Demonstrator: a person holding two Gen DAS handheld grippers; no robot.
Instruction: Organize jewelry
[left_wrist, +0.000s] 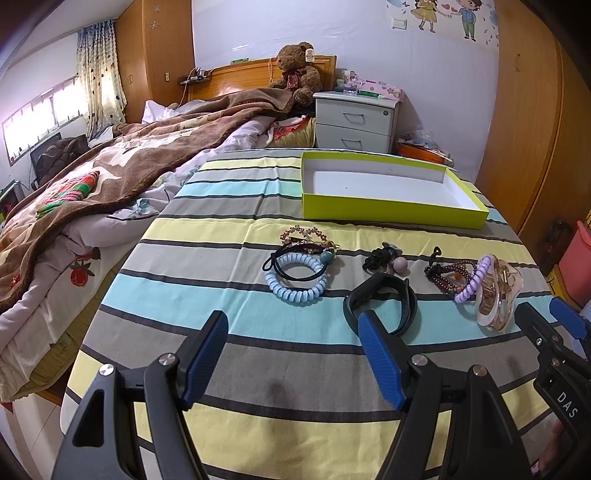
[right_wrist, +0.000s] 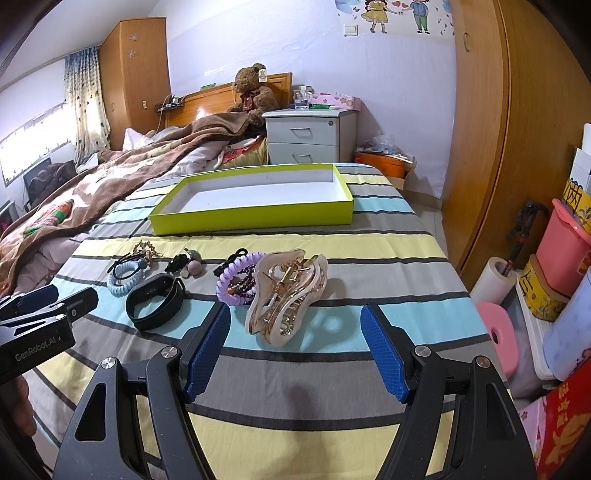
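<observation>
A row of jewelry lies on the striped cloth: a light blue coil tie (left_wrist: 295, 282) with a black band, a black wristband (left_wrist: 382, 301) (right_wrist: 155, 301), a purple coil tie (right_wrist: 236, 277) on dark beads, and a clear amber hair claw (right_wrist: 286, 295) (left_wrist: 496, 295). Behind them sits a lime green box (left_wrist: 388, 188) (right_wrist: 255, 199), white inside, with nothing in it. My left gripper (left_wrist: 293, 328) is open just short of the blue coil and wristband. My right gripper (right_wrist: 295, 321) is open, its fingertips flanking the near end of the hair claw without touching it.
A gold flower clip (left_wrist: 303, 236) and a black tie with beads (left_wrist: 388, 258) lie further back. An unmade bed with a brown blanket (left_wrist: 129, 162) lies left. A grey nightstand (right_wrist: 310, 136) stands behind. A wooden wardrobe (right_wrist: 498, 129), pink stool (right_wrist: 496, 328) and boxes crowd the right.
</observation>
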